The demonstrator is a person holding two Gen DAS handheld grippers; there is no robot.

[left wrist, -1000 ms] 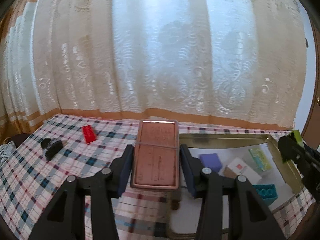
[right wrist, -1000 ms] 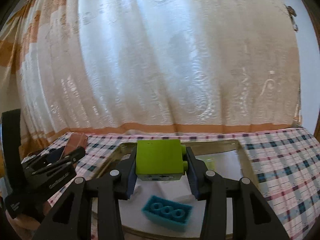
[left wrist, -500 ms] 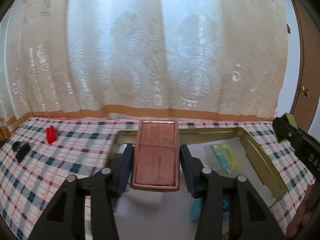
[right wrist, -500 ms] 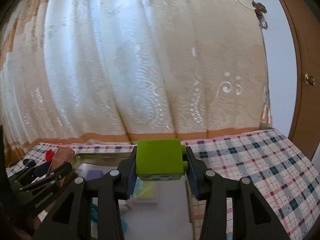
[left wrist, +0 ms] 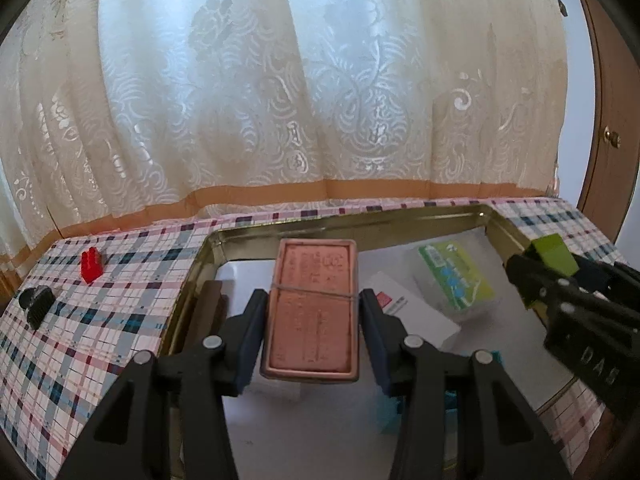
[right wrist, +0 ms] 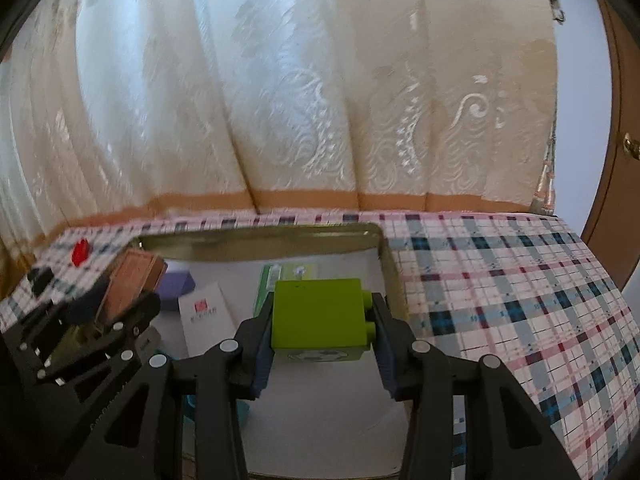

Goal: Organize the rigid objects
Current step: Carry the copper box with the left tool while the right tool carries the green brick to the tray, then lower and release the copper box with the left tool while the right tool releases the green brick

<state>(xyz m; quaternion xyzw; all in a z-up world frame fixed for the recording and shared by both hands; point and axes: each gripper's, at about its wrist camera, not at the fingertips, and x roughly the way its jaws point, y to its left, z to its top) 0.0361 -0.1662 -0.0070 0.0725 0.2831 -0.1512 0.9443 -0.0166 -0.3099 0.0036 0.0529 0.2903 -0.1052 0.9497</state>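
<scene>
1. Landmark: the gold tray (left wrist: 506,236), which sits on the checked tablecloth (right wrist: 500,280).
2. Left gripper (left wrist: 312,320) is clamped on the pink tin (left wrist: 312,308), held above the tray's left half.
3. Right gripper (right wrist: 322,332) is clamped on the green block (right wrist: 320,314), held above the tray beside its right wall.
4. Judged step: setting both items down inside the tray. Lower each to the white liner before releasing; release only once the item rests flat.
5. Choose bare liner clear of the green packet (left wrist: 456,280), white card (right wrist: 206,314) and purple block (right wrist: 178,282) lying in the tray.
6. A red brick (left wrist: 91,266) and a black item (left wrist: 35,304) remain outside the tray, to its left.
</scene>
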